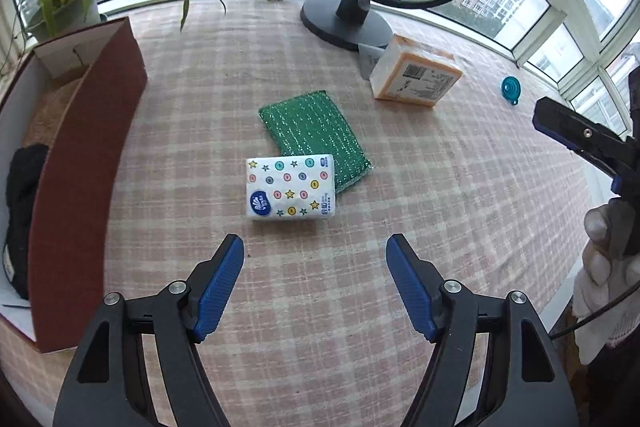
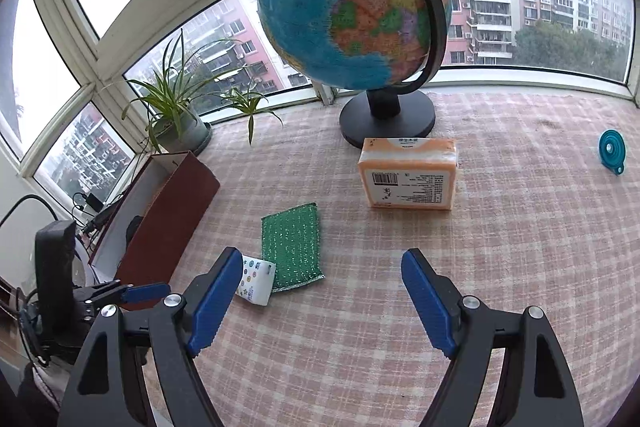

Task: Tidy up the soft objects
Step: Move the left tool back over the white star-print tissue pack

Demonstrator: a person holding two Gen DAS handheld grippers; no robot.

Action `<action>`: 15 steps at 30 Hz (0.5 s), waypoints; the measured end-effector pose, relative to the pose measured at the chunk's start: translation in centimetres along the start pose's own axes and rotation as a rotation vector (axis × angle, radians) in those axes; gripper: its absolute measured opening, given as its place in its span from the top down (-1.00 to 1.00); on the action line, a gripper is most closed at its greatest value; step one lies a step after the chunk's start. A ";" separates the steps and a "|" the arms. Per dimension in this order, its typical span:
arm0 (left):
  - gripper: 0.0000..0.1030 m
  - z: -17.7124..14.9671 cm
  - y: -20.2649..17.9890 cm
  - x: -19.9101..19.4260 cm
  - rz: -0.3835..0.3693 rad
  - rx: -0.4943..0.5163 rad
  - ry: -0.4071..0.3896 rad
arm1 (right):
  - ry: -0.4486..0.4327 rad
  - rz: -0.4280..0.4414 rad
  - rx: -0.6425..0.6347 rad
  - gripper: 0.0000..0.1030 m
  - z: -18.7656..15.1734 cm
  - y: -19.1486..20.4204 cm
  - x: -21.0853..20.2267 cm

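A white tissue pack printed with stars and dots (image 1: pixel 290 189) lies on the pink checked cloth, partly over a green glittery sponge (image 1: pixel 316 143). My left gripper (image 1: pixel 315 241) hovers open just short of the pack, with nothing between its fingers. Farther back stands an orange-and-white wrapped pack (image 1: pixel 416 75). In the right wrist view my right gripper (image 2: pixel 322 254) is open and holds nothing; the sponge (image 2: pixel 292 247) and tissue pack (image 2: pixel 256 279) lie ahead to its left, the orange pack (image 2: pixel 408 175) beyond. A black soft item (image 1: pixel 24 219) sits inside the brown box (image 1: pixel 80 187).
A globe (image 2: pixel 352 11) on a black base stands at the back by the windows, a potted plant (image 2: pixel 176 107) at the back left. A small blue funnel (image 2: pixel 612 147) lies far right. The brown box (image 2: pixel 168 211) borders the left side. A gloved hand (image 1: pixel 600 247) is at the right edge.
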State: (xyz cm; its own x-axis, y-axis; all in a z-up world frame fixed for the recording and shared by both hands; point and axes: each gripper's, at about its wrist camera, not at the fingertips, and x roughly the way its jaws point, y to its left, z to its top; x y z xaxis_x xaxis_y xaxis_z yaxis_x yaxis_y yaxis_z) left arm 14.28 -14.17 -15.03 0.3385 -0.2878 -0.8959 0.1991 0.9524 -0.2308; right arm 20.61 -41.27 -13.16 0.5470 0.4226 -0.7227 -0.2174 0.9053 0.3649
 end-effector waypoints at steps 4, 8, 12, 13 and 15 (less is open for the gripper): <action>-0.43 0.4 -0.4 1.6 0.026 0.001 0.008 | 0.016 0.006 0.003 -0.52 0.2 -1.0 0.9; -0.43 0.0 -1.0 1.8 -0.013 0.080 0.046 | 0.040 0.018 0.021 -0.52 0.5 -2.2 2.1; -0.37 -1.0 -2.0 1.6 0.050 0.198 0.041 | 0.060 0.025 0.050 -0.52 0.5 -3.2 3.6; -0.18 -1.0 -2.1 1.7 0.046 0.204 0.050 | 0.068 0.029 0.058 -0.52 0.5 -3.4 4.0; 0.04 -0.5 -2.0 1.9 0.018 0.180 0.061 | 0.080 0.035 0.073 -0.52 0.4 -3.8 4.7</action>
State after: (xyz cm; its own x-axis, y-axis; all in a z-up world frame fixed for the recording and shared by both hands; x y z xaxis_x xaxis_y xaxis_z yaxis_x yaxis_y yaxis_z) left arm 14.09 -16.53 -16.42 0.2882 -0.2590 -0.9219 0.3569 0.9224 -0.1475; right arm 24.38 -42.69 -17.71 0.4732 0.4582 -0.7524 -0.1740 0.8859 0.4301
